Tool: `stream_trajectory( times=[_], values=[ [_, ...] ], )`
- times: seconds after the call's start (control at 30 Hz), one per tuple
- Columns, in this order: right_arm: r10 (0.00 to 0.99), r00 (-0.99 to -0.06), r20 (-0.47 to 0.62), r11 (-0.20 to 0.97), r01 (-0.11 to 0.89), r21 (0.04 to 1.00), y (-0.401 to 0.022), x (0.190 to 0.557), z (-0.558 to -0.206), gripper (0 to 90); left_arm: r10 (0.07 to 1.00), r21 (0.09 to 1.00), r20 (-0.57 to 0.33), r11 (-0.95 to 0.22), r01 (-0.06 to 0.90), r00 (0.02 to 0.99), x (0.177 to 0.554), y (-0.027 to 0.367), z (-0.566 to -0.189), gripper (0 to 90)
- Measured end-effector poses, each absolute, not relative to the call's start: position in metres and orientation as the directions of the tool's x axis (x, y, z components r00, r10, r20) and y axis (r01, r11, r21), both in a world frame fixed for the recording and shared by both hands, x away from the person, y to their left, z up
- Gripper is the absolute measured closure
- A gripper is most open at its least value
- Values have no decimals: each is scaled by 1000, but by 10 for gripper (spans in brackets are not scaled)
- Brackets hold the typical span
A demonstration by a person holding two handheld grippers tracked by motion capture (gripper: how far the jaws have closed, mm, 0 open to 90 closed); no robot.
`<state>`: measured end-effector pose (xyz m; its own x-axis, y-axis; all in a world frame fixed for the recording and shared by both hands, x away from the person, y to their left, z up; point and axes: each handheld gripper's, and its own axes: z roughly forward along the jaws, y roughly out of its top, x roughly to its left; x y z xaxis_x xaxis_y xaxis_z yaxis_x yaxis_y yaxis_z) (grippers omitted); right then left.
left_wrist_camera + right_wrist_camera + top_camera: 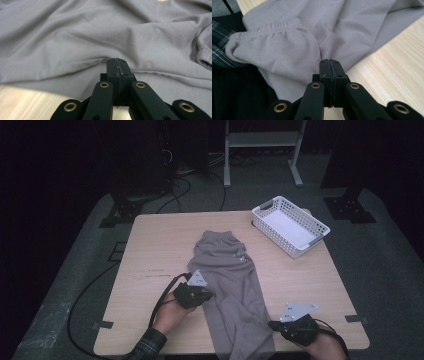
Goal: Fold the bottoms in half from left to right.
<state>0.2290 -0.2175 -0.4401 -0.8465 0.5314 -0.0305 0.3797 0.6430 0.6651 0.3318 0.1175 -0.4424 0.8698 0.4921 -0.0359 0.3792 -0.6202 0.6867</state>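
Grippers point(207, 296) point(274, 324) pinch trousers' point(230, 275) edges

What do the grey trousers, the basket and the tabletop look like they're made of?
Grey trousers: soft matte knit, probably jersey or sweat fabric; it drapes in loose folds, with gathered elastic cuffs. Basket: white, likely moulded plastic, with regular perforated walls. Tabletop: pale wood-grain surface, perhaps laminate rather than solid wood.

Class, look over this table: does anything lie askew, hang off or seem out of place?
Yes. The grey trousers lie aslant across the table, their cuffed leg ends hanging over its near edge. The white basket sits at an angle by the far right corner. Nothing looks spilled or damaged.
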Motion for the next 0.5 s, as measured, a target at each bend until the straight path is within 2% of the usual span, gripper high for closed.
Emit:
stream_trajectory(
  times=[0.03,0.07,0.13,0.2,0.33,0.4,0.47,0.5],
  values=[
    [529,-848,-32,644,376,666,-217,229,-440,881,493,692,-37,-615,378,869,332,116,-445,900],
    [528,-849,-33,646,376,664,-217,229,-440,881,502,698,-26,-610,375,865,333,113,-447,811],
    [530,-847,-32,648,381,660,-216,229,-441,881,497,698,-5,-620,359,868,335,106,-452,725],
    [528,-849,-33,649,379,659,-217,229,-441,881,487,701,-5,-621,350,873,337,97,-457,674],
    [529,-848,-30,649,381,658,-218,230,-442,881,491,677,29,-651,344,871,341,85,-468,634],
    [529,-848,-30,650,382,657,-218,230,-442,881,499,681,8,-637,361,867,343,86,-468,685],
    [529,-848,-30,650,383,656,-218,230,-442,882,496,677,13,-643,357,868,344,86,-468,827],
    [524,-851,-31,652,377,658,-218,229,-443,882,491,674,10,-647,357,871,345,85,-467,862]
  ],
)
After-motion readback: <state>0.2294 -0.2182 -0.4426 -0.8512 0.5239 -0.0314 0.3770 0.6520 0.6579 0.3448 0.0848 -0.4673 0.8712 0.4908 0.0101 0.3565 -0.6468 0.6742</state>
